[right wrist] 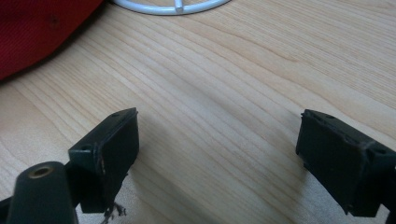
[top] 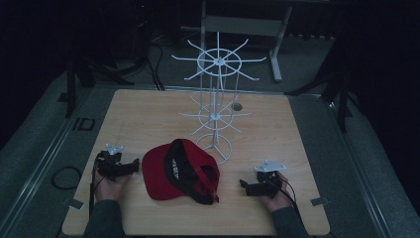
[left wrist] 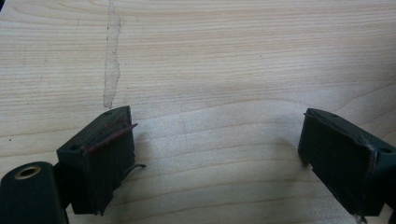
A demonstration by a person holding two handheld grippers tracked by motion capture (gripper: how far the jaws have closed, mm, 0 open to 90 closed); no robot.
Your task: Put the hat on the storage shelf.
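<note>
A red cap with a black inner band lies upside down on the wooden table, near the front middle. My left gripper rests on the table just left of the cap, jaws wide apart; in the left gripper view only bare wood lies between them. My right gripper sits to the right of the cap, a short gap away, also open. In the right gripper view the jaws frame bare wood, with the cap at the upper left.
A white wire rack with two tiers of spoked hooks stands behind the cap on a ring base. A black cable loop lies off the table's left edge. A strip of worn tape residue marks the wood.
</note>
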